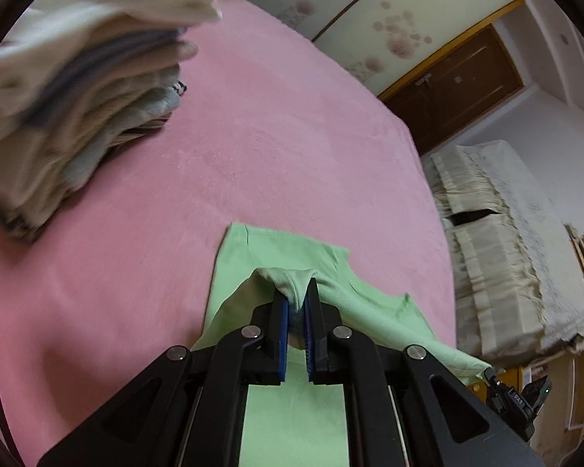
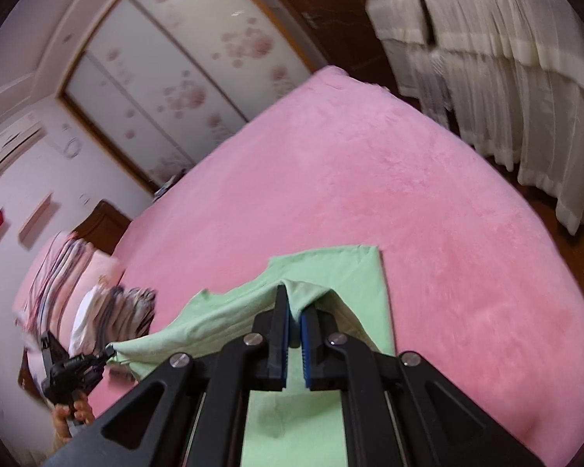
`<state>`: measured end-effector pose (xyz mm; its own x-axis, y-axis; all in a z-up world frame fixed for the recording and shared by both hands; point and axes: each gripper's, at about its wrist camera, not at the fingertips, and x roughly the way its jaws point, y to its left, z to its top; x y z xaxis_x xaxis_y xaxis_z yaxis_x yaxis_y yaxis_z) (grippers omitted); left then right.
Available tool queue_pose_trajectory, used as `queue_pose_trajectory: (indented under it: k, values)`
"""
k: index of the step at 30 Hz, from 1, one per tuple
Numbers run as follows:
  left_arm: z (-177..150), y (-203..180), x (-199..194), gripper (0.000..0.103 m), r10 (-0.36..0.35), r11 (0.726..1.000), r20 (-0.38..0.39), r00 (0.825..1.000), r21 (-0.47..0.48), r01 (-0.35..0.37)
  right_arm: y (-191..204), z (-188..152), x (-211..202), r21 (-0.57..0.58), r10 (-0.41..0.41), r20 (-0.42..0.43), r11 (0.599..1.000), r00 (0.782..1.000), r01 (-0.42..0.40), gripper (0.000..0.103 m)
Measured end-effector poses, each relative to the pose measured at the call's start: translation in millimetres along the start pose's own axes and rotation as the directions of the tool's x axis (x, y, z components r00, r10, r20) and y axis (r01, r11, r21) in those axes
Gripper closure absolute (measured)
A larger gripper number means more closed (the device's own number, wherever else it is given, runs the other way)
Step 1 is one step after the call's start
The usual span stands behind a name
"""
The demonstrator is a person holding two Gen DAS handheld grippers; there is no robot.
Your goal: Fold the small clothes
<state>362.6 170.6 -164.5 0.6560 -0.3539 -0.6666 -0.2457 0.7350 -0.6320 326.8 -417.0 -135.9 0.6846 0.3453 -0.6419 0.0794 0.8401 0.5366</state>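
A light green small shirt lies on the pink bed cover, partly lifted. My left gripper is shut on a bunched edge of it and holds that edge above the bed. My right gripper is shut on another edge of the same shirt. The cloth is stretched between the two grippers. The right gripper also shows at the lower right of the left wrist view, and the left gripper at the lower left of the right wrist view, each pinching a corner.
A tall stack of folded clothes sits on the pink bed to the left; it also shows in the right wrist view. Sliding wardrobe doors, a cloth-covered sofa and white curtains surround the bed.
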Motion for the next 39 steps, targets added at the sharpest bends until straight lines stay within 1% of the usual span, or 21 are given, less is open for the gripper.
queue_pose_trajectory:
  k: [3,6,9,12,13,14,15,16,17,18,20,22,25,26,28,30,33,34,35,37,39]
  values:
    - [12,9,45,0.098,0.039,0.999,-0.036,0.999,-0.028,-0.04,-14,7,38,0.04,-0.044,-0.032,0.998,0.999,0.045,0.098]
    - [14,22,84,0.097,0.07,0.995,-0.081,0.994,-0.066,-0.076,-24,7,69,0.064,-0.075,-0.064,0.995,0.995,0.079,0.098]
    - [7,33,106,0.097,0.09,0.991,-0.098,0.991,-0.091,-0.099,-35,8,95,0.089,-0.104,-0.095,0.99,0.99,0.113,0.097]
    - [7,38,123,0.09,0.097,0.988,-0.101,0.99,-0.111,-0.108,-42,9,110,0.112,-0.14,-0.114,0.982,0.984,0.153,0.095]
    - [8,38,126,0.088,0.095,0.988,-0.096,0.991,-0.114,-0.106,-46,11,114,0.134,-0.138,-0.131,0.979,0.982,0.156,0.094]
    - [9,36,127,0.083,0.09,0.989,-0.092,0.992,-0.11,-0.1,-49,13,117,0.153,-0.13,-0.14,0.977,0.982,0.151,0.09]
    - [11,34,129,0.081,0.088,0.99,-0.089,0.992,-0.101,-0.097,-53,17,119,0.177,-0.117,-0.15,0.974,0.982,0.144,0.088]
    - [12,30,128,0.077,0.094,0.991,-0.086,0.992,-0.083,-0.101,-53,18,119,0.187,-0.11,-0.154,0.973,0.982,0.139,0.083]
    - [15,24,127,0.074,0.108,0.993,-0.077,0.991,-0.048,-0.112,-54,21,117,0.195,-0.1,-0.153,0.972,0.983,0.129,0.078]
    - [17,20,126,0.071,0.12,0.992,-0.067,0.99,-0.017,-0.122,-54,23,115,0.194,-0.097,-0.147,0.973,0.984,0.125,0.076]
    - [21,9,120,0.056,0.146,0.989,-0.033,0.989,0.032,-0.145,-51,28,106,0.173,-0.098,-0.129,0.978,0.987,0.12,0.069]
    - [25,3,112,0.052,0.16,0.985,-0.001,0.987,0.057,-0.16,-48,32,98,0.153,-0.096,-0.113,0.982,0.989,0.113,0.067]
    - [28,-4,102,0.052,0.183,0.977,0.013,0.983,0.108,-0.183,-42,36,87,0.099,-0.11,-0.097,0.988,0.989,0.12,0.067]
    - [27,-7,101,0.052,0.193,0.971,0.018,0.981,0.142,-0.194,-38,36,83,0.056,-0.121,-0.087,0.99,0.989,0.126,0.067]
    - [21,-16,96,0.052,0.213,0.951,0.03,0.977,0.224,-0.214,-29,33,77,-0.039,-0.159,-0.07,0.987,0.985,0.156,0.067]
    - [12,-23,91,0.052,0.231,0.916,0.05,0.972,0.325,-0.234,-19,27,71,-0.146,-0.198,-0.064,0.971,0.978,0.187,0.067]
    - [-3,-29,86,0.052,0.265,0.839,0.076,0.961,0.474,-0.269,-6,13,64,-0.291,-0.241,-0.057,0.932,0.969,0.215,0.067]
    - [-5,-27,83,0.052,0.275,0.818,0.079,0.958,0.504,-0.277,-4,8,62,-0.337,-0.258,-0.055,0.914,0.964,0.226,0.067]
    - [-10,-28,84,0.052,0.29,0.787,0.081,0.954,0.546,-0.286,0,2,61,-0.385,-0.276,-0.056,0.893,0.96,0.234,0.067]
    - [-18,-20,77,0.052,0.311,0.736,0.085,0.947,0.609,-0.296,3,-7,61,-0.447,-0.298,-0.065,0.862,0.952,0.239,0.067]
    - [-30,-25,81,0.052,0.318,0.683,0.085,0.944,0.671,-0.291,7,-18,63,-0.501,-0.314,-0.071,0.832,0.947,0.238,0.067]
